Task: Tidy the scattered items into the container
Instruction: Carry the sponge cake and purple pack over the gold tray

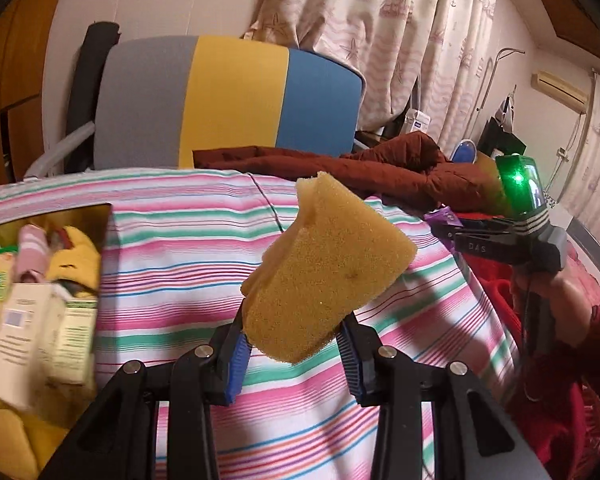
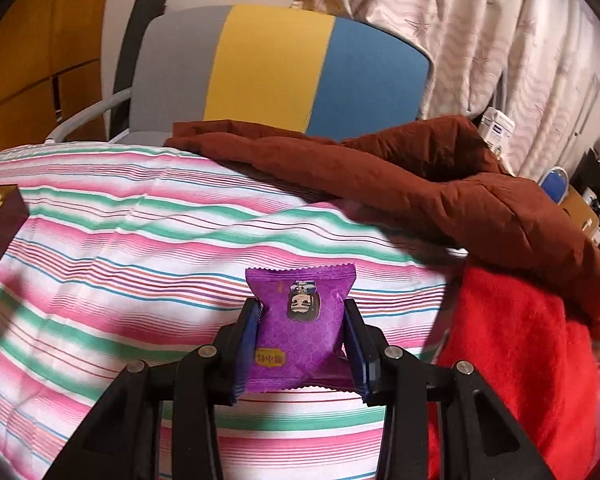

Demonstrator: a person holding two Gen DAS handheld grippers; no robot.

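A: What could have gone wrong as we carried things toward the container (image 1: 100, 216)?

B: Our left gripper (image 1: 292, 344) pinched one yellow sponge (image 1: 324, 276) only by its lower end, raised over the striped bedcover (image 1: 180, 240). It jutted out far, so we judged that it could twist loose. Our right gripper (image 2: 304, 340) clamped one purple snack packet (image 2: 300, 324) by its sides; the slick wrapper might have slipped.

A: And the count?

B: One sponge, one packet, two grippers, one container at the far left. It already held several cartons and soft things, too blurred for us to number. The sponge could have bounced off them.
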